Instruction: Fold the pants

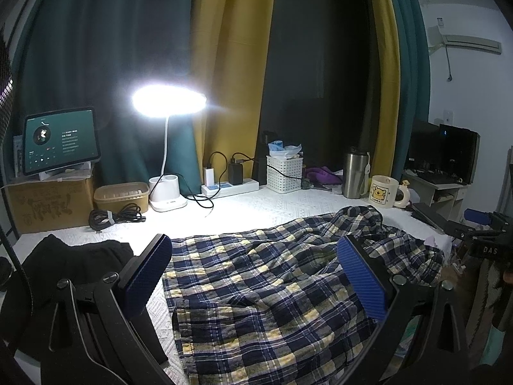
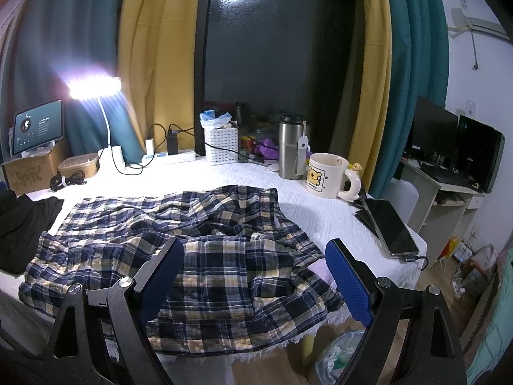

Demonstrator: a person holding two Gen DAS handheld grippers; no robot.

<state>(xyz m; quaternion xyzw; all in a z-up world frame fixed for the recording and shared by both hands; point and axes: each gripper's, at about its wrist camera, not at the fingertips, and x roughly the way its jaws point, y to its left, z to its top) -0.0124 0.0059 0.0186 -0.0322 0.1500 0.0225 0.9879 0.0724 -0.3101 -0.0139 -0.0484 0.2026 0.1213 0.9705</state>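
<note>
Plaid pants (image 2: 179,243) lie rumpled and spread across the white surface (image 2: 243,176), no fold made yet. Left tool (image 1: 253,272) and right tool (image 2: 256,276) hover released, grasping nothing.

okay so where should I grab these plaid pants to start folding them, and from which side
Probably the bunched near edge of the plaid pants, approached from the table's front. The cloth lies crumpled rather than flat, and its raised folds give the open right gripper and open left gripper something to pinch, away from the mug.
</note>
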